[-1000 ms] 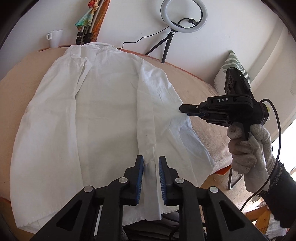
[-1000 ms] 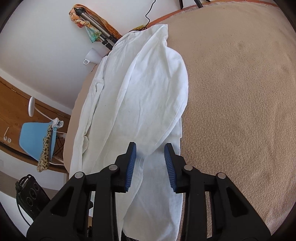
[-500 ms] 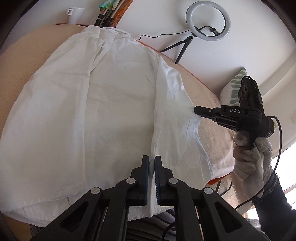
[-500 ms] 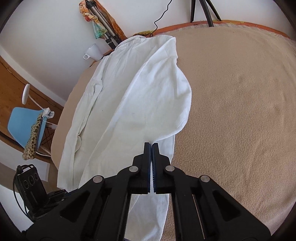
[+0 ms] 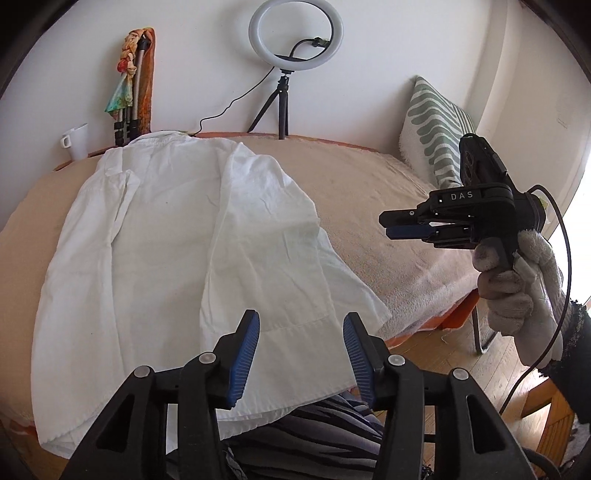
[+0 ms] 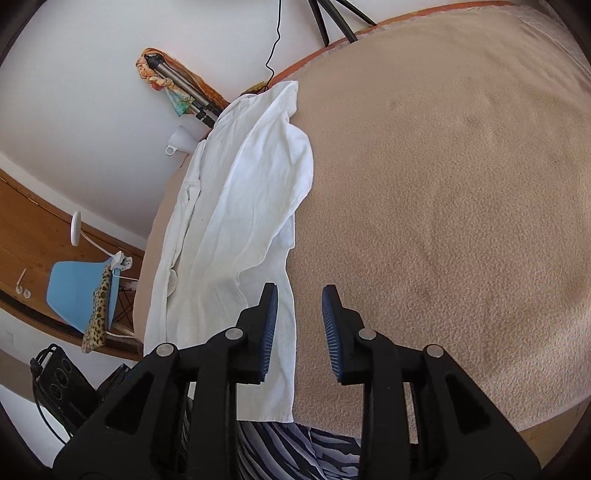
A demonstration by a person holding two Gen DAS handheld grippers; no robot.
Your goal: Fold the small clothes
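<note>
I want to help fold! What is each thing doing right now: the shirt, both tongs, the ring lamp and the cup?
White cotton shirt: flat on the bed, right side folded over.
Left tongs: open, empty.
Right tongs: open, empty.
Round ring lamp: whether lit, cannot tell.
White cup: upright.

Bright daylight (glare far right), fisheye-warped edges

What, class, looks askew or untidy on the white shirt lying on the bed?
The white shirt lies flat, but its folded-in sleeve sits crooked and wrinkled, and the hem hangs past the bed edge. Both grippers are open, off it.
</note>
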